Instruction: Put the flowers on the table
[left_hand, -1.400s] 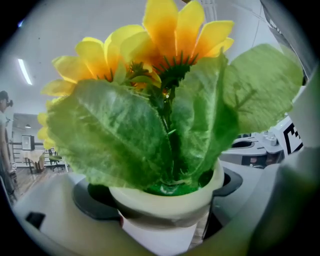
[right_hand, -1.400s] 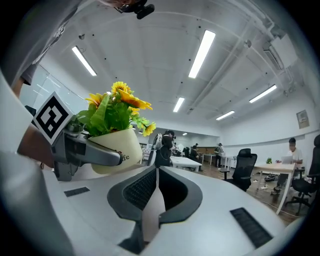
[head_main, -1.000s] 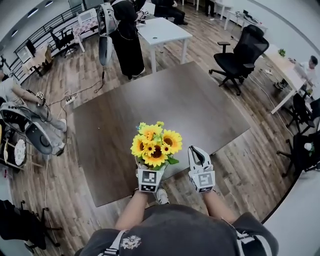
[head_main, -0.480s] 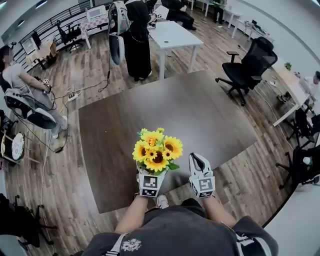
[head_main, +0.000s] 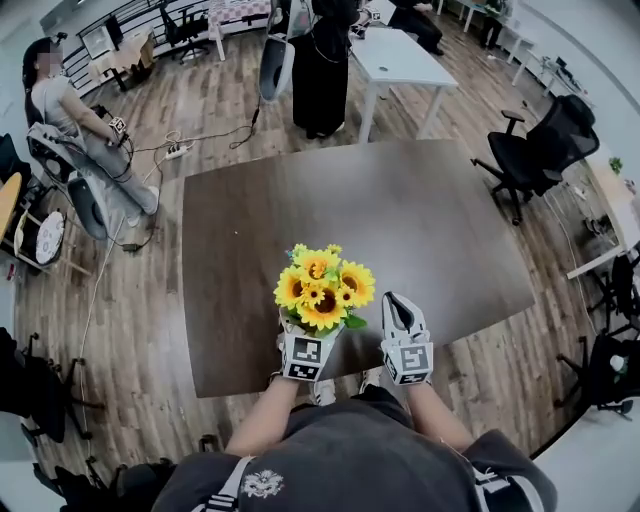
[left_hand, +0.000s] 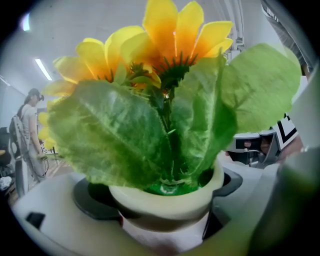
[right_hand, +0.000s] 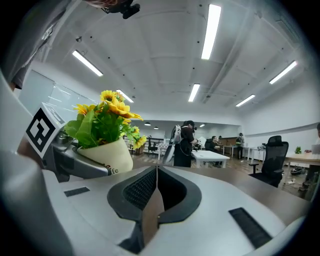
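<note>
While a wooden floor (head_main: 140, 300) spreads all around it, a big dark table (head_main: 400, 220) stands in the middle of the head view, with its near edge just in front of the person who holds the claws. Behind it there is a smaller white table (head_main: 400, 55), and a person in black (head_main: 322, 60) stands beside that one. Another person (head_main: 75, 125) sits at the far left, and a black office chair (head_main: 545, 140) is at the right side of the dark table. The flowers (head_main: 322, 288) are yellow sunflowers with wide green leaves. They are upright, and in the head view they are over the near edge of the dark table. They stand in a small cream pot (left_hand: 170, 207). The left claw (head_main: 304, 350) grips this pot, with one jaw pressed on each side of it below the rim. No view shows if the bottom of the pot touches the table. The right claw (right_hand: 156, 175) is just beside the left one, at the right of the flowers and not touching them. Its two jaws are closed together, and nothing is between them. In the right gripper view the pot has some dark letters on its side, but they are too few to read as a word.
</note>
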